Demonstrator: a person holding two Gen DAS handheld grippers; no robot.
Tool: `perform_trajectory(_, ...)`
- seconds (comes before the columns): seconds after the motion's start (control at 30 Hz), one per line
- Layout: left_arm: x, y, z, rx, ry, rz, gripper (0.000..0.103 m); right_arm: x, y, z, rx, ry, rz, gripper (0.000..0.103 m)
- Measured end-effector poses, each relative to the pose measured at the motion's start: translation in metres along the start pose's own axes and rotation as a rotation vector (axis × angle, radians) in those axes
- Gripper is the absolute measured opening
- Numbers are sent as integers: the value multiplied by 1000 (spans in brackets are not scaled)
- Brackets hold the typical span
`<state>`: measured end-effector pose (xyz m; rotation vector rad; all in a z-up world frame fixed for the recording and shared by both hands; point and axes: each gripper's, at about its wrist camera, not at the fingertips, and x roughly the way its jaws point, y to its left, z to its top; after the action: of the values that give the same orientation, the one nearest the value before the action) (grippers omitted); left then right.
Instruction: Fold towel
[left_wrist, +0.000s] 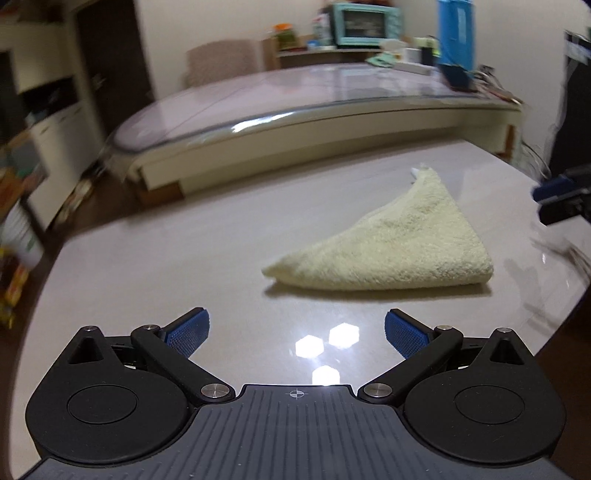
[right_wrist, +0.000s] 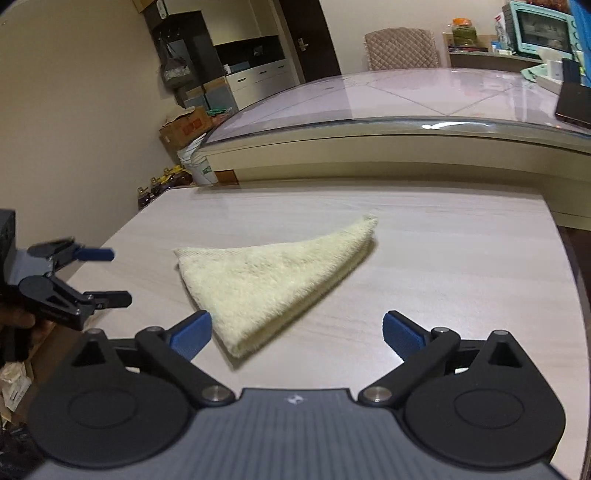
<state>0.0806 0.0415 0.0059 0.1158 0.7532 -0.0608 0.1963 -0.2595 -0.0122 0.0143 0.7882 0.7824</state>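
Lying flat mid-desk (right_wrist: 461, 258): one pale towel (right_wrist: 266, 280), folded to a triangle, long edge running near-left to far-right. Right claw (right_wrist: 297, 332) wide, empty, nearer, near corner just ahead of it. Left claw (left_wrist: 297, 328) wide, empty, towel farther off rightward.

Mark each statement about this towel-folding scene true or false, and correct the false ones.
1. The towel lies folded into a triangle on the table. True.
2. The right gripper is clamped on a corner of the towel. False: its jaws stand wide apart and grip nothing.
3. The left gripper is open and holds nothing. True.
4. The towel is dark blue. False: it is pale yellow; only the gripper pads are blue.
5. A mint-green oven stands in the background. True.
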Motion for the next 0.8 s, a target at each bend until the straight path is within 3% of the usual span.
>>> perform_trajectory(0.3,-7,-19,-13,-180,19,116,103,-11,-11,-15,-44,34,27,103)
perform_trajectory(0.7,-15,-46,-15,-212,28,187,103,-21,-20,-29,-46,17,35,103)
perform_trajectory(0.8,-15,-56,-13,-187,25,167,103,-25,-24,-30,-45,14,30,103)
